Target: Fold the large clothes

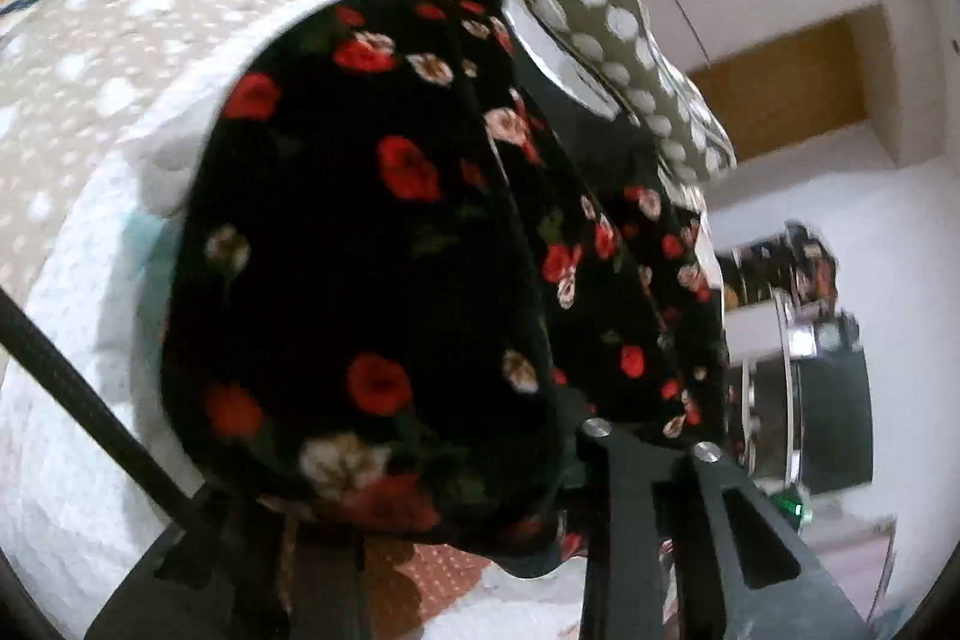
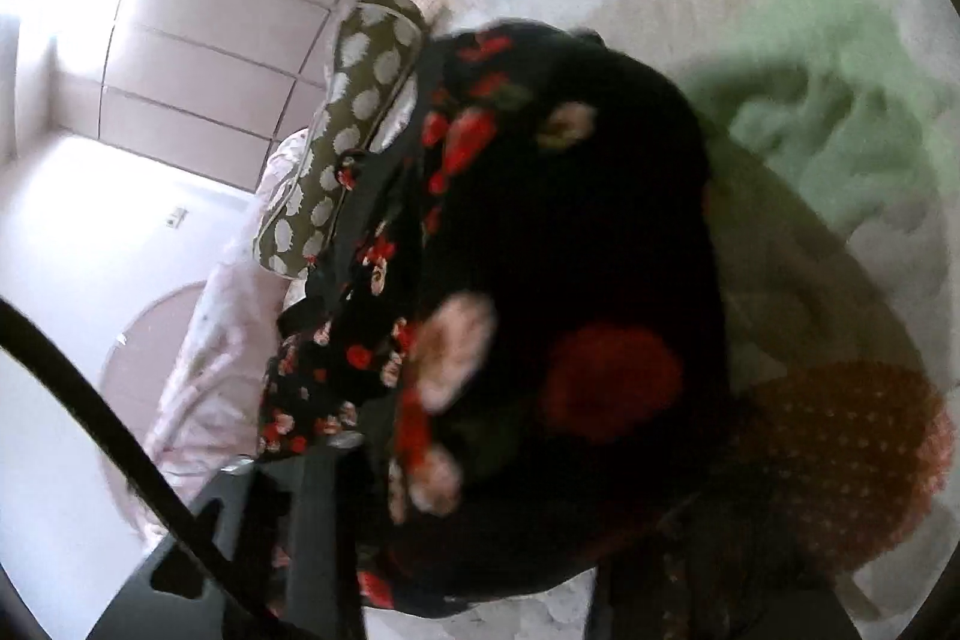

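Left wrist: left claw (image 1: 576, 466) clamped on the floral garment (image 1: 360, 250) — thin, limp, light; it hangs bunched over the bed (image 1: 90, 100). Pinch hems or corners. Polka-dot pillow (image 1: 606, 28) just behind.

Right wrist: right claw (image 2: 480, 550) clamped on the same cloth; green cloth (image 2: 840, 118) and bed edge near — open room is the quilt between.

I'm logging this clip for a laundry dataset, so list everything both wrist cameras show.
floral garment: one, black with red and cream flowers, bunched over both grippers, hanging above the bed
quilt: one, beige with pale dots, covering the bed
polka-dot cushion: one, olive with white dots, behind the garment
green cloth: one, pale green, crumpled on the bed
dotted cloth: one, rust red, under the garment's right edge
left gripper: black, shut on the garment
right gripper: black, fingers draped in fabric
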Tool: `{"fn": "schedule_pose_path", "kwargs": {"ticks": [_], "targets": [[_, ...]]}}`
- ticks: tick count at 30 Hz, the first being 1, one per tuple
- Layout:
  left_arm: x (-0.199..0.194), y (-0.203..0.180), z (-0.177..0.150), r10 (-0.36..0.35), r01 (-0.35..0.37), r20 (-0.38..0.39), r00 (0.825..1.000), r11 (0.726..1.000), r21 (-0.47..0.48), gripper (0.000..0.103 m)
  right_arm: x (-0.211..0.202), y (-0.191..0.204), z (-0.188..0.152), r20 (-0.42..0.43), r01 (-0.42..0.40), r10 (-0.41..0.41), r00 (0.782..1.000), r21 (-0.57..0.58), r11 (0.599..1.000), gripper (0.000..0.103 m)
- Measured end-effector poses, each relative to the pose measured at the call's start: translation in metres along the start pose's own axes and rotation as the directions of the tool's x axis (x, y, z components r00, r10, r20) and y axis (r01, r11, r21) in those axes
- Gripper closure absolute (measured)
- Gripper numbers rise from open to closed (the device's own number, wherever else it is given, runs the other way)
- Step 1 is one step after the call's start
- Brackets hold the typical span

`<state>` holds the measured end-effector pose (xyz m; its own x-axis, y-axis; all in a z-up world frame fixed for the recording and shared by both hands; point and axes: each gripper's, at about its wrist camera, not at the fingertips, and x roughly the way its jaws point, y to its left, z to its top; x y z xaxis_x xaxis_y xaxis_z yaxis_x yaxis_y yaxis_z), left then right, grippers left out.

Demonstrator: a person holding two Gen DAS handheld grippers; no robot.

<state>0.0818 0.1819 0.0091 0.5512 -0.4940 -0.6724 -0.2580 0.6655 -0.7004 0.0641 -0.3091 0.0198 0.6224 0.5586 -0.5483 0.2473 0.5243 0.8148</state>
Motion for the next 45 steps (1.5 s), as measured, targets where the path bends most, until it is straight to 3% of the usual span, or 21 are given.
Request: {"fn": "schedule_pose_path", "kwargs": {"ticks": [3, 10, 14, 18, 22, 26, 32, 34, 37, 41, 45], "targets": [[-0.014, -0.012, -0.009, 0.038, -0.039, 0.031, 0.999, 0.999, 0.034, 0.080, -0.011, 0.005, -0.001, -0.012, -0.016, 0.015, 1.000, -0.020, 1.000, 0.077], [-0.054, -0.034, -0.044, 0.029, -0.033, 0.035, 0.999, 0.992, 0.119, 0.080, -0.050, 0.006, -0.015, -0.015, -0.033, 0.032, 0.999, -0.048, 0.998, 0.079], [-0.064, -0.025, -0.077, 0.029, -0.029, 0.005, 1.000, 0.988, 0.151, 0.079, -0.078, -0.008, -0.031, -0.026, -0.040, 0.038, 0.999, -0.064, 0.997, 0.079], [-0.056, 0.002, -0.097, 0.048, -0.046, -0.021, 0.999, 0.994, 0.104, 0.077, -0.087, -0.031, -0.051, -0.048, -0.024, 0.020, 0.999, -0.067, 0.997, 0.078], [-0.066, 0.023, -0.103, -0.003, 0.004, -0.022, 1.000, 0.999, 0.040, 0.076, -0.087, -0.051, -0.055, -0.049, -0.067, 0.066, 0.997, -0.008, 0.998, 0.074], [-0.087, 0.026, -0.111, -0.008, 0.010, -0.026, 1.000, 0.999, 0.051, 0.074, -0.104, -0.045, -0.058, -0.046, -0.029, 0.026, 0.999, -0.067, 0.997, 0.061], [-0.147, 0.035, -0.132, -0.008, 0.011, -0.029, 1.000, 0.992, 0.128, 0.074, -0.164, -0.053, -0.062, 0.025, 0.054, -0.052, 0.998, -0.128, 0.990, 0.045], [-0.170, 0.031, -0.135, 0.007, -0.007, 0.002, 1.000, 0.983, 0.186, 0.074, -0.185, -0.049, -0.054, 0.086, 0.110, -0.098, 0.991, -0.146, 0.983, 0.045], [-0.186, 0.011, -0.129, 0.040, -0.056, 0.062, 0.997, 0.959, 0.277, 0.061, -0.203, -0.028, -0.037, 0.148, 0.153, -0.126, 0.981, -0.193, 0.969, 0.041], [-0.168, -0.024, -0.111, 0.090, -0.136, 0.144, 0.986, 0.923, 0.361, 0.048, -0.171, 0.024, -0.004, 0.156, 0.236, -0.193, 0.969, -0.340, 0.910, 0.036], [-0.118, -0.066, -0.089, 0.176, -0.266, 0.223, 0.959, 0.832, 0.487, 0.046, -0.112, 0.058, 0.029, 0.159, 0.331, -0.290, 0.944, -0.432, 0.839, 0.035]]}}
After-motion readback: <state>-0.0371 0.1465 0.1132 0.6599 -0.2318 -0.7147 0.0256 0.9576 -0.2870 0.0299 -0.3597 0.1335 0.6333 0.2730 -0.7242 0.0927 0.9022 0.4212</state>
